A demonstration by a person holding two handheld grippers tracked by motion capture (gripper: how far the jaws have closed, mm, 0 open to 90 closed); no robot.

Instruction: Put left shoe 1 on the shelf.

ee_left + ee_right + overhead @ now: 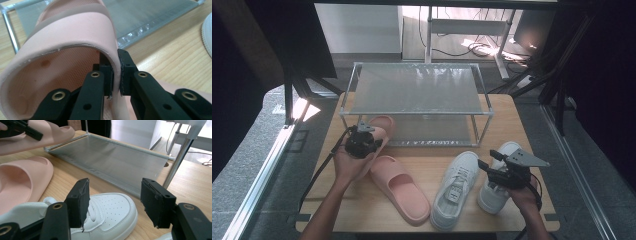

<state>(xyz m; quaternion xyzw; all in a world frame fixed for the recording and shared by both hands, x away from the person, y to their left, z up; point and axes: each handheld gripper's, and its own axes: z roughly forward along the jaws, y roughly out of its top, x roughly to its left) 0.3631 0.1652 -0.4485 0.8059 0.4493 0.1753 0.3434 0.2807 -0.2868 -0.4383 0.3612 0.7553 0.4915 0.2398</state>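
While the left gripper [362, 141] held one pink slipper [75, 37] by the edge of its strap, its jaws were closed on that thin wall, one pad inside and one outside. This slipper was lifted over the desk [427, 150], just in front of the lower shelf of the metal shoe rack [414, 100]. The second pink slipper [399, 187] lay flat on the desk near it. The right gripper [507, 172] hovered over the two white sneakers [457, 190], and its jaws stood wide open with nothing between them.

I think the grip was a risky one. The pads caught only a narrow edge of the soft strap, so the slipper could turn or slide out if the hand moved quickly. Also its toe could hit the front bar of the rack if it came in too low, and then it would be pushed out of the jaws.

The slippers looked like smooth, thick foam, rounded in shape, with small dots of texture on the inside sole. The sneakers seemed to be smooth leather with little holes at the toe and flat laces. The rack had thin shiny tubes and grey shelves of fine mesh. The desk was of pale wood with visible grain.
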